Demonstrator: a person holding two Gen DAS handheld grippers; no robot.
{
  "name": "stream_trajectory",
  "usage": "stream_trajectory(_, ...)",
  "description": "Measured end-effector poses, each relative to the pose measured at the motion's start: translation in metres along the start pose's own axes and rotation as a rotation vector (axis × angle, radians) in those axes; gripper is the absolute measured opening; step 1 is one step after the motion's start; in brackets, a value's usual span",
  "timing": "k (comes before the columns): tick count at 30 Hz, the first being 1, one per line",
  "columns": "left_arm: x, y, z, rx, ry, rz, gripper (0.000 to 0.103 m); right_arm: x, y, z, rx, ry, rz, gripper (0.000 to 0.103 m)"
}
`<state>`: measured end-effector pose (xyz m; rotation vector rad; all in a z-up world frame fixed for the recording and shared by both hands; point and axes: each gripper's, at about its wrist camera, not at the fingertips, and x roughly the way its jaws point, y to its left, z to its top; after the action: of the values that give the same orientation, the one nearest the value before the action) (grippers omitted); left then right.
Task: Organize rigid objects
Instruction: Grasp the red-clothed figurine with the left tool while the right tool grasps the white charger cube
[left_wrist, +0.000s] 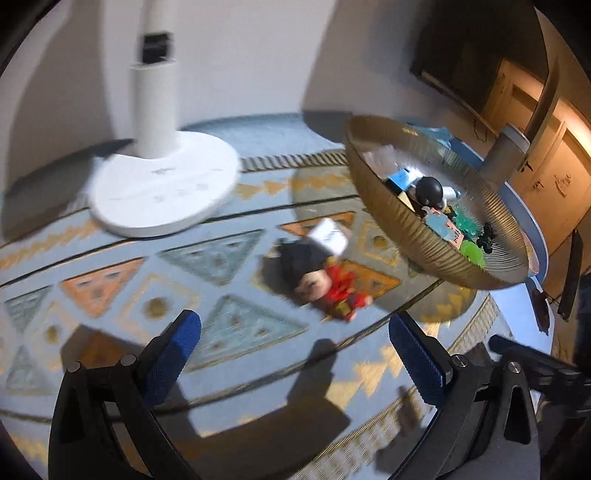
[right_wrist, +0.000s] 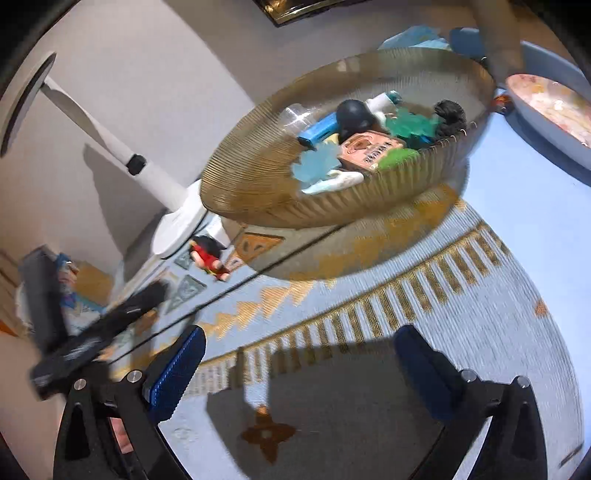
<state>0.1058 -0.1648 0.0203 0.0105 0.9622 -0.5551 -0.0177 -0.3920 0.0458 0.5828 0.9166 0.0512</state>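
My left gripper (left_wrist: 295, 354) is wide open with nothing in it — so is my right gripper (right_wrist: 299, 369). Just past the left one, a red doll (left_wrist: 325, 284) lies on the desk (left_wrist: 221, 332). Farther off sits the gold bowl (right_wrist: 258, 177), full of toys.

The tablecloth (left_wrist: 229, 328) is showing pale blue with orange, grey-green and gold triangles, black lines and a gold-striped border. The ribbed bowl (right_wrist: 266, 177) is glowing translucent gold. The doll (left_wrist: 325, 284) is wearing red under black hair. The lamp base (left_wrist: 162, 184) is showing white. Blue pads (right_wrist: 177, 373) are lining black fingers.
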Motion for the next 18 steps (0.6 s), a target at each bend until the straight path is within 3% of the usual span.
stream_trajectory(3, 0.017, -0.012, 0.002, 0.016, 0.012, 0.033, 0.102, -0.008, 0.004, 0.015, -0.006, -0.007, 0.034, 0.103)
stream_trajectory(6, 0.022, -0.011, 0.003, 0.011, 0.007, 0.057, 0.098, 0.004, 0.02, 0.024, -0.066, 0.056, 0.033, 0.103)
stream_trajectory(13, -0.005, 0.048, -0.008, -0.129, -0.016, 0.142, 0.096, 0.048, 0.058, 0.03, -0.129, 0.098, 0.01, 0.102)
stream_trajectory(15, -0.016, 0.069, -0.011, -0.191, -0.047, 0.132, 0.096, 0.069, 0.067, 0.03, -0.147, 0.14, -0.046, 0.101)
stream_trajectory(18, -0.028, 0.099, -0.018, -0.293, -0.11, 0.058, 0.096, 0.085, 0.076, 0.03, -0.138, 0.098, -0.062, 0.084)
